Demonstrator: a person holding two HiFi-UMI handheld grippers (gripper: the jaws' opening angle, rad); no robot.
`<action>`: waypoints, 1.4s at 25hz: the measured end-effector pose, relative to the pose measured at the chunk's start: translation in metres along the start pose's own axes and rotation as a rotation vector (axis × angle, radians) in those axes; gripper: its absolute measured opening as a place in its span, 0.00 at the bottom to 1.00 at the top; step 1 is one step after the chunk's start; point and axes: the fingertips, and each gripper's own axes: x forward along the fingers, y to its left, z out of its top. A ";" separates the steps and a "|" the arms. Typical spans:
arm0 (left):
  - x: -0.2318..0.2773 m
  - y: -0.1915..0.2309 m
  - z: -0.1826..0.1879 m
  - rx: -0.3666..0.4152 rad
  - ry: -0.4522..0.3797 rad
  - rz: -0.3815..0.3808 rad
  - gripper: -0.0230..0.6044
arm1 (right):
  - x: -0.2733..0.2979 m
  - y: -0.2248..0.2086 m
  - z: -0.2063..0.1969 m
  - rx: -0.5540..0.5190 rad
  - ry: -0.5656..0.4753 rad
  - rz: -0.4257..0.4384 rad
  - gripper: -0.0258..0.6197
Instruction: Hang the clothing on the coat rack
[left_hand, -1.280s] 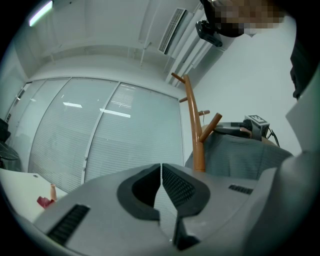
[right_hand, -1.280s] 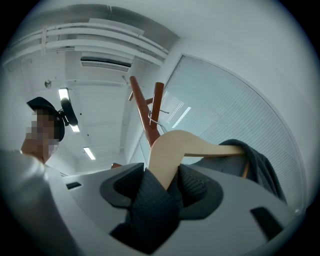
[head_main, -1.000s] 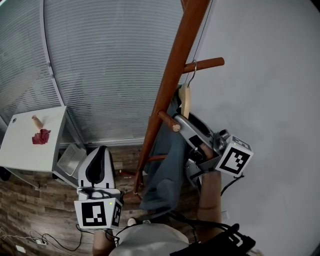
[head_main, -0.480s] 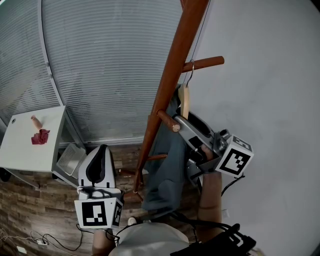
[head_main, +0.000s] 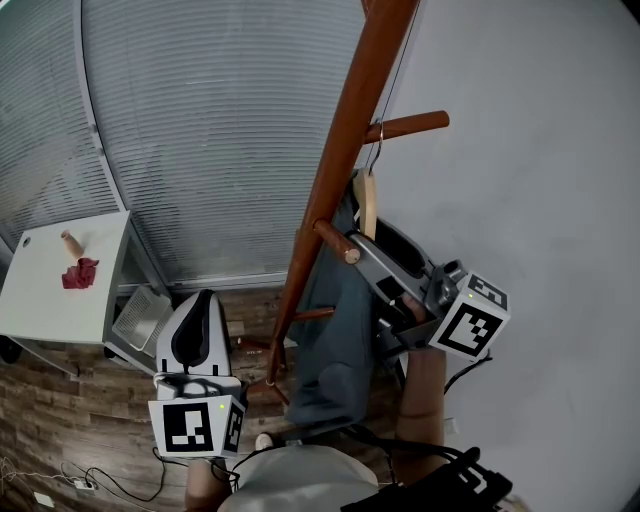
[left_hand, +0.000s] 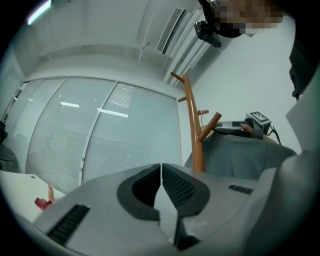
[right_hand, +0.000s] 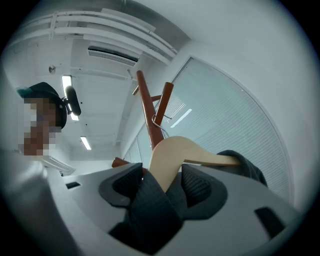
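Note:
A brown wooden coat rack (head_main: 340, 150) stands in front of me. A grey-blue garment (head_main: 335, 320) hangs on a pale wooden hanger (head_main: 368, 200), whose wire hook sits over a peg (head_main: 410, 127). My right gripper (head_main: 372, 242) reaches up to the hanger's shoulder. In the right gripper view the hanger (right_hand: 175, 150) and a fold of the garment (right_hand: 150, 210) lie between its jaws (right_hand: 160, 180), which are opening. My left gripper (head_main: 197, 305) hangs low at my left, shut and empty (left_hand: 161, 167), pointing up toward the rack (left_hand: 192, 125).
A white table (head_main: 40, 300) at the left carries a red cloth (head_main: 80, 273) and a small wooden piece. Glass walls with blinds stand behind the rack. A plain white wall is at the right. Cables lie on the wooden floor (head_main: 60, 440).
My right gripper has drawn back slightly to the right and down, and its jaws stand a little wider round the hanger. The left gripper has not moved.

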 end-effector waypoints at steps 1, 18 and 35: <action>0.000 0.000 0.000 0.000 -0.001 -0.001 0.07 | 0.000 0.000 0.002 -0.021 -0.004 -0.009 0.42; 0.008 -0.012 0.001 0.012 0.002 -0.039 0.08 | -0.012 0.006 0.013 -0.193 -0.026 -0.072 0.42; 0.018 -0.025 -0.008 0.010 0.012 -0.086 0.07 | -0.029 -0.018 0.002 -0.372 -0.005 -0.273 0.15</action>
